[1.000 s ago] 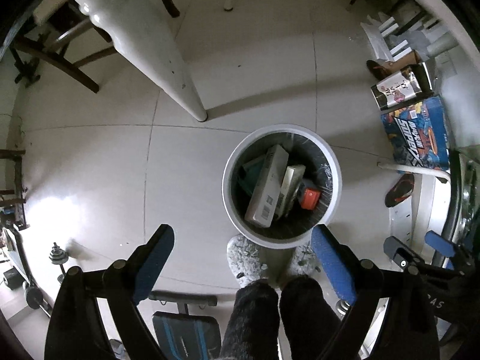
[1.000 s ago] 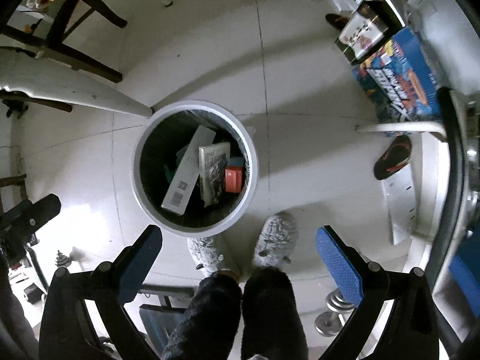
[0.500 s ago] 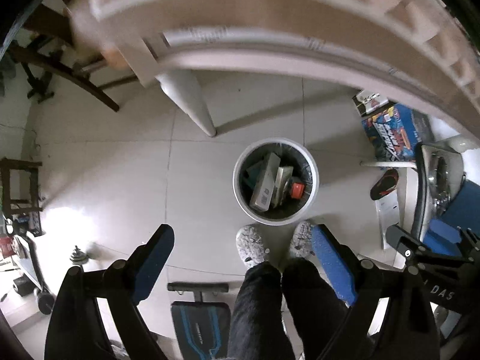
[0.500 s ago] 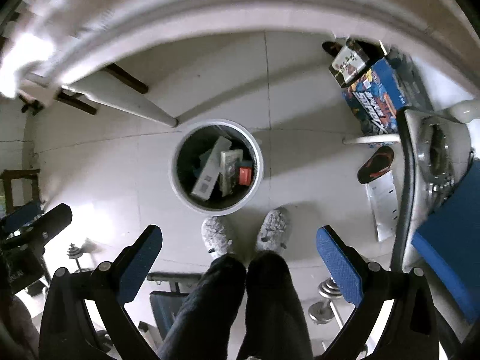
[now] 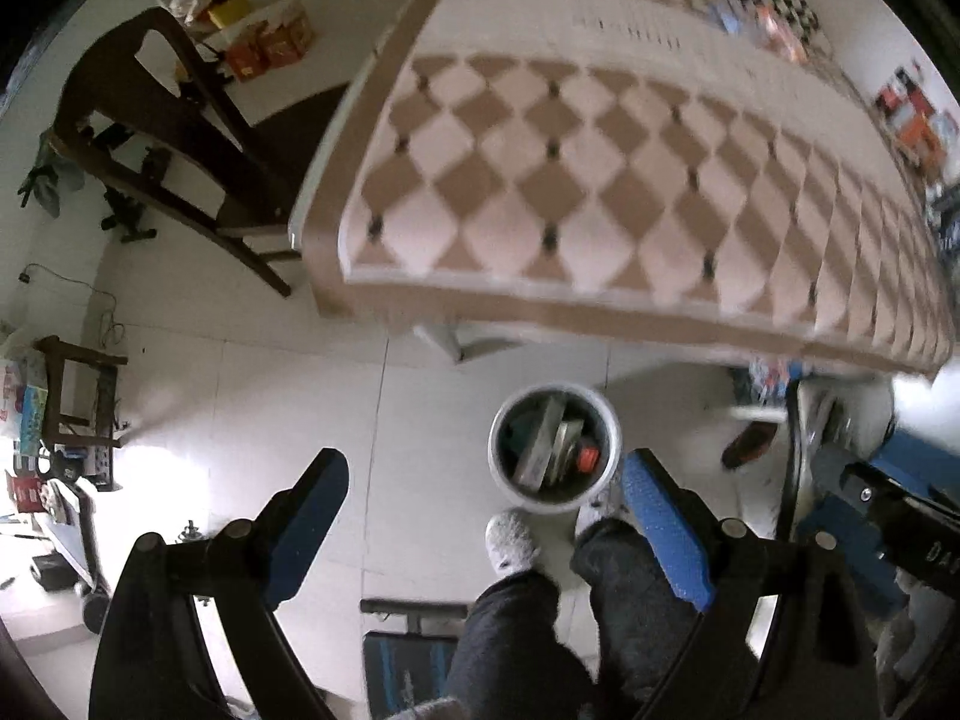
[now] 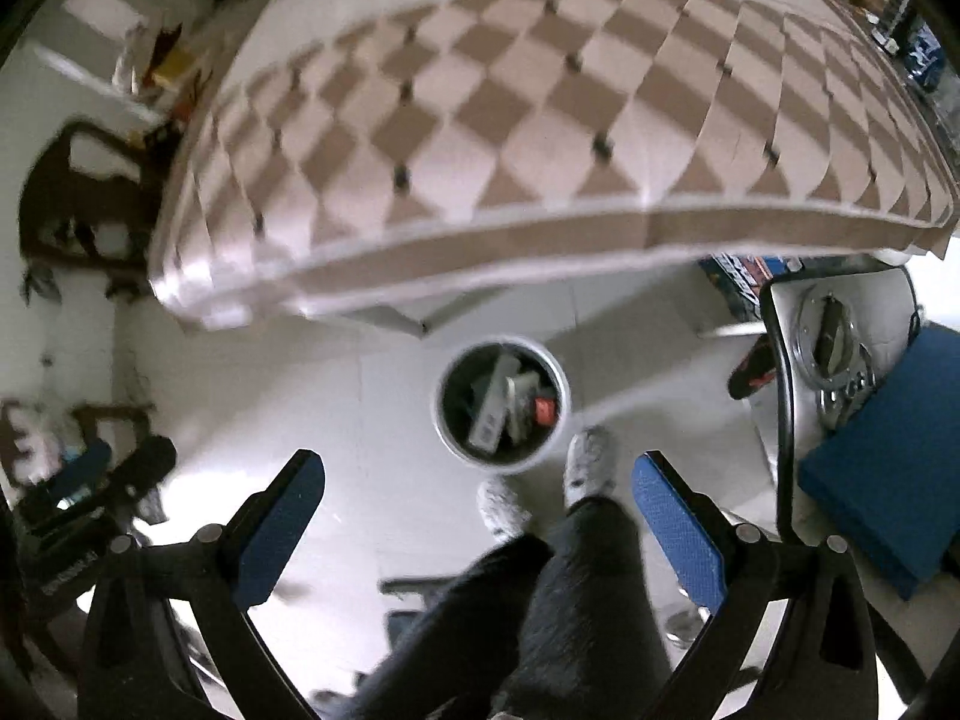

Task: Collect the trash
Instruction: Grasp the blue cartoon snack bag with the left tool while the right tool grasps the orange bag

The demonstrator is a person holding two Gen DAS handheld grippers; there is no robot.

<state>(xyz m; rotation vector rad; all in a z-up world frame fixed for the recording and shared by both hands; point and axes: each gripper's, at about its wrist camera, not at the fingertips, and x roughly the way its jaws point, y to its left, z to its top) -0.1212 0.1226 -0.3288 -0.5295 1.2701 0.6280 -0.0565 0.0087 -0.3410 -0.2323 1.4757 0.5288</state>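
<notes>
Trash sits already in the bin (image 5: 553, 449) on the floor, just beyond your slippers (image 5: 510, 540). From the left wrist view, your left gripper (image 5: 483, 531) is spread wide and carries nothing; more trash seems to wait at the far right of the checkered table (image 5: 600, 180), near its edge, blurred. From the right wrist view, your right gripper (image 6: 477, 522) is spread too, empty, above the bin (image 6: 503, 405). A chair (image 6: 840, 372) stands right of it.

White tiled floor (image 5: 288, 420), round bin (image 5: 555, 501) standing on it
</notes>
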